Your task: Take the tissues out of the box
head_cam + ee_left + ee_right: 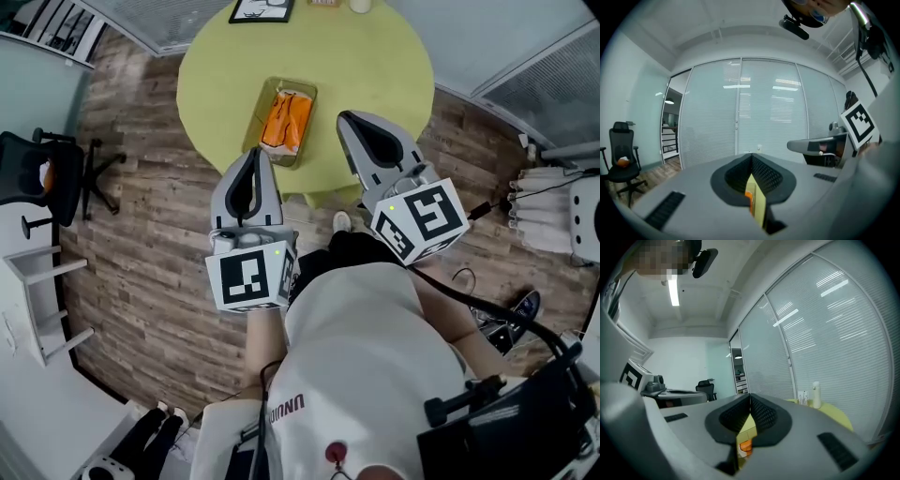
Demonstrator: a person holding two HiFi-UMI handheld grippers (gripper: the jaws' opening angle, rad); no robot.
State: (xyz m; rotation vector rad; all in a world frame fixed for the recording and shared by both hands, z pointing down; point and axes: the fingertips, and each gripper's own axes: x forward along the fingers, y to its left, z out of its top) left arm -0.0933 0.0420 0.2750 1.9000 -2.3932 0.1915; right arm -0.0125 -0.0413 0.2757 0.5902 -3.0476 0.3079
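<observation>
An open tray-like box (279,122) with orange tissue packs (287,120) inside lies near the front edge of the round yellow-green table (375,66). My left gripper (253,154) hovers just short of the table's front edge, in front of the box, jaws shut with nothing between them. My right gripper (344,117) reaches over the table to the right of the box, also shut and empty. In the left gripper view the jaws (751,158) meet, and a sliver of orange and yellow shows below them. In the right gripper view the gripper (750,398) is closed too, with the orange pack (746,445) glimpsed beneath.
A framed picture (261,9) stands at the table's far edge, and a white bottle (816,394) stands on the table by the blinds. A black office chair (42,178) is at the left on the wood floor. White furniture (37,291) lines the left side.
</observation>
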